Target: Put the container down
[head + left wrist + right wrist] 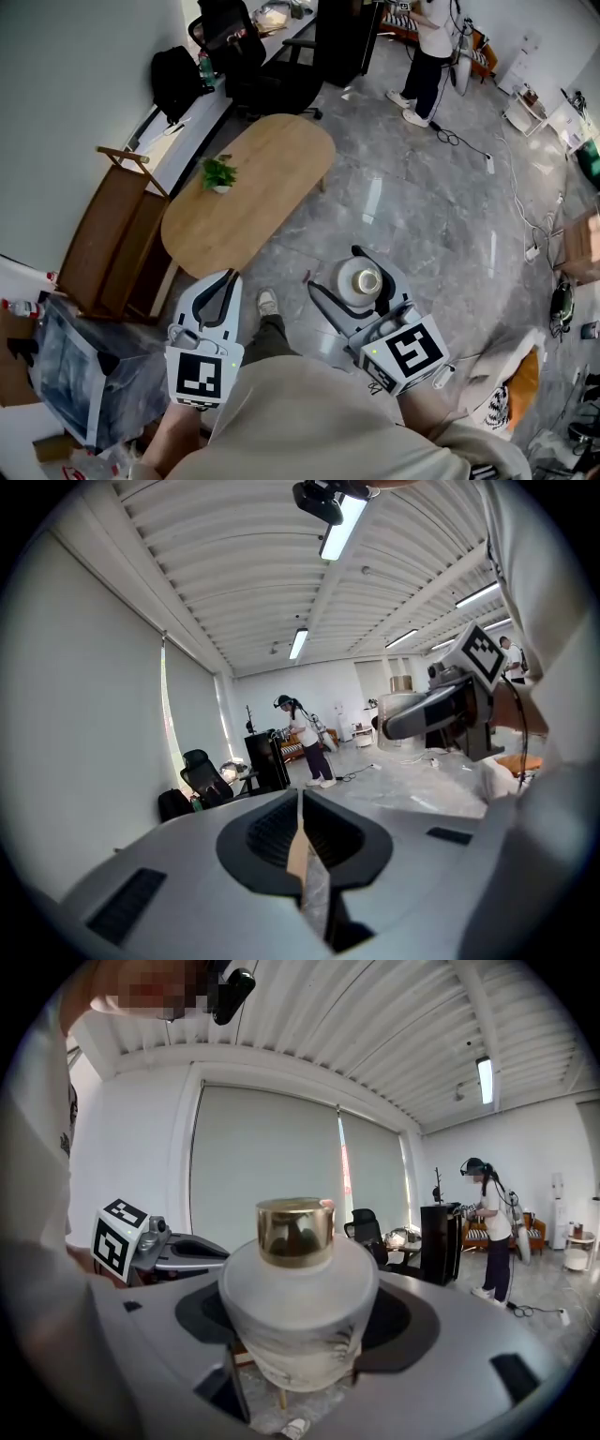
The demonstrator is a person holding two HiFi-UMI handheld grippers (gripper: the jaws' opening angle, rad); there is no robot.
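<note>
Head view looks down on you standing on a grey marble floor (422, 216) with a gripper in each hand. Your right gripper (364, 279) is closed on the container (349, 281), a squat frosted white jar with a gold cap (368, 280). The jaws are spread to the jar's width and press on its two sides. You hold the jar in front of your body, above the floor and touching no surface, with its cap turned up toward your head.

Right gripper view shows the same grip from close by: the jar fills the gap between the jaws, cap uppermost, with floor visible beneath it.

Your left gripper (230, 277) has nothing in it. Left gripper view shows its jaws pressed together, with only a thin seam between them. It hangs beside your left leg, well apart from the jar.

Ahead of you stands an oval wooden table (272, 197) with a small potted plant (218, 173) on it, and another person (427, 56) stands farther off
</note>
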